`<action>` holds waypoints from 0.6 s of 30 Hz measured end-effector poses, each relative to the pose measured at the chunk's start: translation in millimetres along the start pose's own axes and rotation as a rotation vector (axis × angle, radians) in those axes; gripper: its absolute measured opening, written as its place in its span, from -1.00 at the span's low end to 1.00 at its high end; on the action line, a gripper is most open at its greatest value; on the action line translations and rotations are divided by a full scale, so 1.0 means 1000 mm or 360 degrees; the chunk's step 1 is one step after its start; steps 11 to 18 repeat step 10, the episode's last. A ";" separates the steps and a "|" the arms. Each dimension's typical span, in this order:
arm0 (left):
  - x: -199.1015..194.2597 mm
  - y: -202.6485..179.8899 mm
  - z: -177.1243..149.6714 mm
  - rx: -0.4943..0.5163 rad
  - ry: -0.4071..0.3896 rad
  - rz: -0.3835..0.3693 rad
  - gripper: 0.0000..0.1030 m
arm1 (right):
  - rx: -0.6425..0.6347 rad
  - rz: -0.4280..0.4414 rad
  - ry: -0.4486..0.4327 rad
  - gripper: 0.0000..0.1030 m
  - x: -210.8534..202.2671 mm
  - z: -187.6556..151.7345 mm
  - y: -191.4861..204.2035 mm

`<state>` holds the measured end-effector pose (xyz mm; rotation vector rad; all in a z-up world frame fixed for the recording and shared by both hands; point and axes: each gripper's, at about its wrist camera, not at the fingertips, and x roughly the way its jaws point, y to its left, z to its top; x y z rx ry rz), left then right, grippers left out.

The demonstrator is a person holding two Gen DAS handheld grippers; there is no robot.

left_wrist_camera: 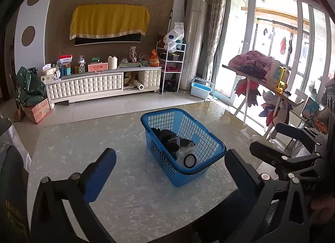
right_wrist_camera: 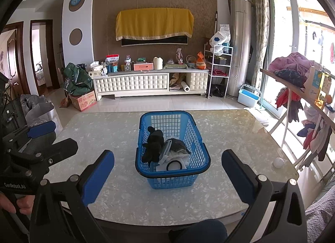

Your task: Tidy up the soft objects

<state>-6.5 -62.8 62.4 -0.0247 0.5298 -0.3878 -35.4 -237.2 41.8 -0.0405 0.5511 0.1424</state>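
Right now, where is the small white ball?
In the right wrist view, the white ball lies on the marble table near its right edge, to the right of the blue basket.

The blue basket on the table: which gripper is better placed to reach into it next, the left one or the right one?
Probably the right. The right gripper is open and faces the blue basket almost centred, with the dark soft item straight ahead. The left gripper, also open, sees the basket at an angle.

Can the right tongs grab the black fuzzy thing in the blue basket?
Probably yes. The right tongs are open and aimed at the blue basket, which has no lid, and the black fuzzy thing lies on top of the pile with nothing over it.
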 end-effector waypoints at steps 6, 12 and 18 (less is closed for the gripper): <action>-0.001 -0.003 0.000 0.0005 -0.0008 -0.0002 1.00 | -0.0002 0.0000 -0.0002 0.99 0.000 0.001 0.000; -0.001 -0.003 0.000 0.0005 -0.0009 -0.0002 1.00 | -0.0004 0.0000 -0.0004 0.99 -0.002 0.002 0.000; -0.001 -0.003 0.000 0.0005 -0.0009 -0.0002 1.00 | -0.0004 0.0000 -0.0004 0.99 -0.002 0.002 0.000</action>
